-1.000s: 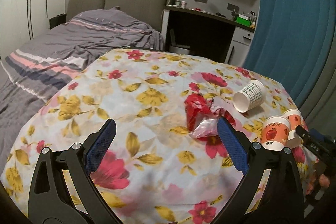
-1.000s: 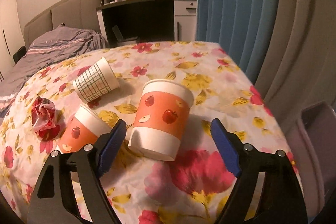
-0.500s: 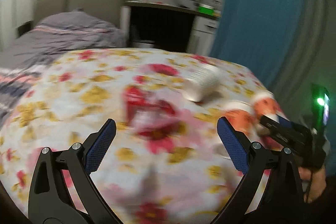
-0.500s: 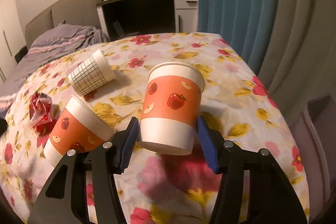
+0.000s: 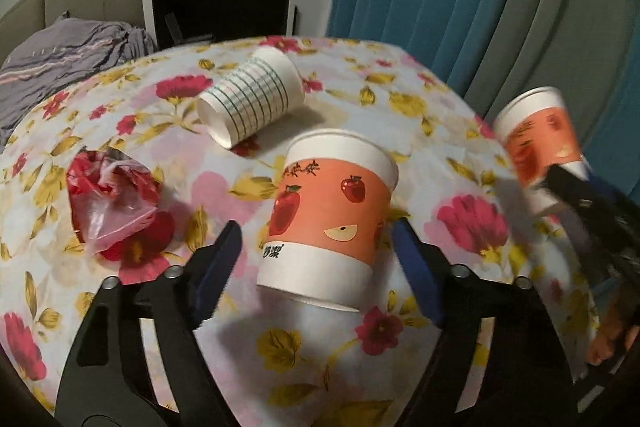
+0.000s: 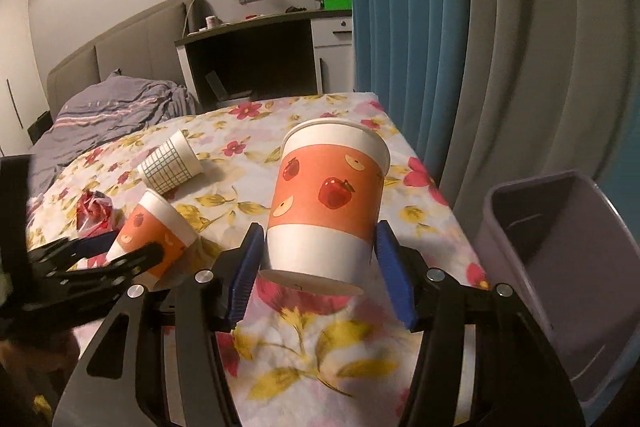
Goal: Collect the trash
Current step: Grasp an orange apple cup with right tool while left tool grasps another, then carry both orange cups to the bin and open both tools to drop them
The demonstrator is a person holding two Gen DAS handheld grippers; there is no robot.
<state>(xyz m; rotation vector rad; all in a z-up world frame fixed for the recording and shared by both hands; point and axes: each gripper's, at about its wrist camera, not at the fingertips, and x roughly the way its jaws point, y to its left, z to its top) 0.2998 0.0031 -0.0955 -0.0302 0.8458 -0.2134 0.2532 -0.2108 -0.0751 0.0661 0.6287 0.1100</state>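
Red wrapper [image 5: 112,199]: crumpled red and clear plastic, lying on the floral cloth [image 5: 400,99] ahead and to the left of the left gripper, apart from its fingers.
Grid cup [image 5: 250,99]: white paper with a green check print, on its side, well ahead of the left gripper, beyond the nearer apple cup.
Left gripper [image 5: 316,259]: jaws spread wide on either side of the near apple cup [image 5: 328,223]; the blue pads stand beside the cup's lower wall with a gap on each side, so nothing is gripped yet.
Near apple cup: upside down on the cloth, base uppermost; orange band with red apples, white below it, undented.
Right gripper [image 6: 320,267]: closed on the second apple cup [image 6: 326,203], both pads pressed to its white band, the cup raised off the cloth and inverted.
Bin [image 6: 560,259]: grey-lilac plastic, open, to the right of the right gripper and lower, off the table's edge.
Step in hand: likely carrying the held cup to the bin while the left lines up its own pick.
Next move: swing right over the bin's mouth, then release; the left must close gently, since thin paper crushes easily.
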